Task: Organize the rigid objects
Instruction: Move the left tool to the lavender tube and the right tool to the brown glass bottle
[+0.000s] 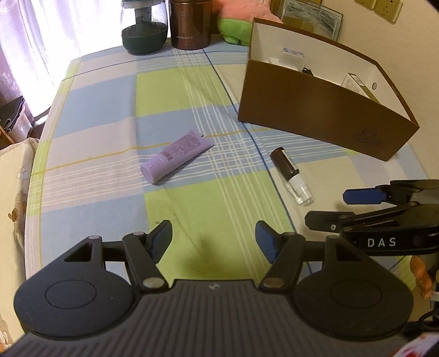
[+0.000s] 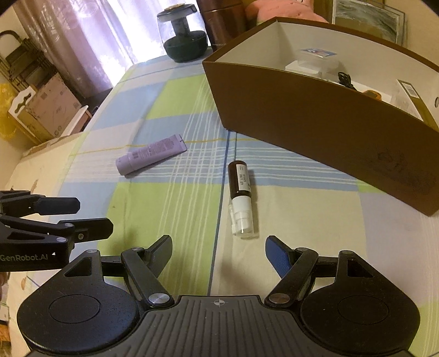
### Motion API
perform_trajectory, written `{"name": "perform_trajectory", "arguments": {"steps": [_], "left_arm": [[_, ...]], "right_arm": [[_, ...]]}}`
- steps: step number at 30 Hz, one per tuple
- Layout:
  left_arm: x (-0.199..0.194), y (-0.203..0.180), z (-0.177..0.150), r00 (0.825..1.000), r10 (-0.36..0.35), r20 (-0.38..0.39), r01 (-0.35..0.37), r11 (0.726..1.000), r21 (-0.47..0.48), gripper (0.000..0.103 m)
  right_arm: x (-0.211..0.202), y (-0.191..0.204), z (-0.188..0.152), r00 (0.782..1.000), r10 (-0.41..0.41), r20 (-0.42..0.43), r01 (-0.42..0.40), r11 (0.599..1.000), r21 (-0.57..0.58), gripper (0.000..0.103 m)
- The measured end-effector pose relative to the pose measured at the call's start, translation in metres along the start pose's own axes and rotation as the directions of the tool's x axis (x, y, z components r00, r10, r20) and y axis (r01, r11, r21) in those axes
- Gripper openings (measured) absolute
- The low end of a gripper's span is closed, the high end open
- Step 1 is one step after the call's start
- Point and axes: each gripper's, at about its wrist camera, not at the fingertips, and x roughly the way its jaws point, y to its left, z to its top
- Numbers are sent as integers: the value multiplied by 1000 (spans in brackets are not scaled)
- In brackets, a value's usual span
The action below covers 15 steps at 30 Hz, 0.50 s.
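A lilac tube (image 1: 177,155) (image 2: 151,154) lies flat on the checked tablecloth (image 1: 109,115). To its right lies a small dark spray bottle (image 1: 291,175) (image 2: 241,198) with a clear cap, its cap end toward me. Behind both stands a brown cardboard box (image 1: 323,115) (image 2: 315,123) with several small items inside. My left gripper (image 1: 213,239) hangs open above the cloth, short of the tube, nothing between its fingers. My right gripper (image 2: 219,250) is open too, just in front of the bottle's cap. Each gripper shows from the side in the other's view: right gripper (image 1: 326,208), left gripper (image 2: 94,217).
At the table's far edge stand a glass jar with a dark base (image 1: 144,26) (image 2: 184,33) and a brown canister (image 1: 190,23) (image 2: 219,22). A pink and green plush (image 1: 236,24) lies behind. Cardboard boxes (image 2: 46,109) sit beyond the left table edge.
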Motion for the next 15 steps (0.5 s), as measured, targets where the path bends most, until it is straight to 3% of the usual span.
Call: {"name": "perform_trajectory", "arguments": {"steps": [15], "left_arm": [[23, 13, 10, 998, -7, 66, 1, 996, 91, 63]], "right_arm": [[31, 1, 8, 996, -73, 54, 79, 992, -101, 71]]}}
